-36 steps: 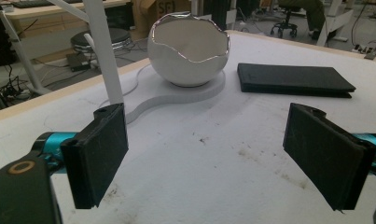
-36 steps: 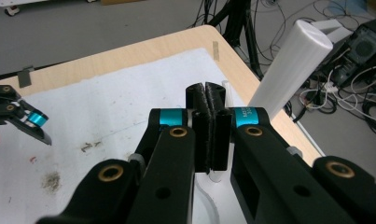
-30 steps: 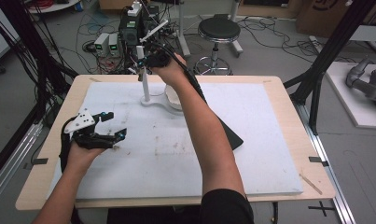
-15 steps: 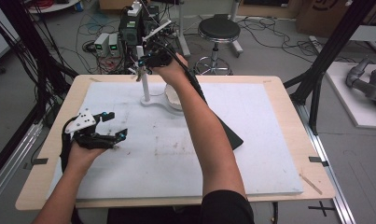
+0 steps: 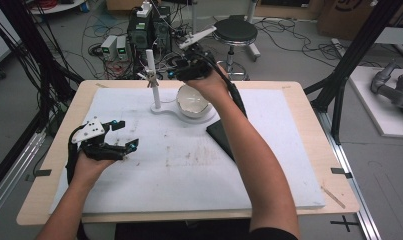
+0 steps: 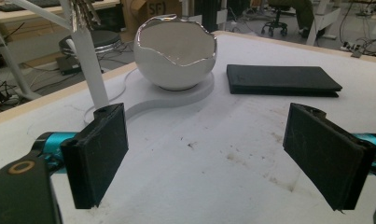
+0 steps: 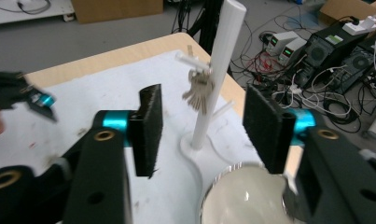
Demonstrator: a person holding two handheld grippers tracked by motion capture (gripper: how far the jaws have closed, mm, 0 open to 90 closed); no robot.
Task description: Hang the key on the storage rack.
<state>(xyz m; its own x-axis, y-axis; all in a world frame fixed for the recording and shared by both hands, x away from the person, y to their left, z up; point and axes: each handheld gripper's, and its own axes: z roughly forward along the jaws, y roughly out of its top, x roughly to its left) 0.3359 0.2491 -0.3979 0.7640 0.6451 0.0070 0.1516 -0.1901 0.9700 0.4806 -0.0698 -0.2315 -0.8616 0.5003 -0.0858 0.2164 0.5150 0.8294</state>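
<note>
no legible text, labels or numbers

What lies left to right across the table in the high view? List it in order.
Left gripper → white post with keys → right gripper → white bowl → black flat case. The right gripper hangs over the bowl's far rim, so their order is approximate.

I read the near half of the worktop [image 5: 189,190] as free: bare white mat from left edge to right. Obstacles cluster at far centre. The white post [image 5: 153,80] stands upright with keys [image 7: 198,93] hanging from a peg. Just right of it sits the bowl [image 5: 193,101]. The black pad [image 5: 220,135] lies flat beside it. The right tool [image 7: 202,123] hovers open above the bowl, facing the post.
</note>
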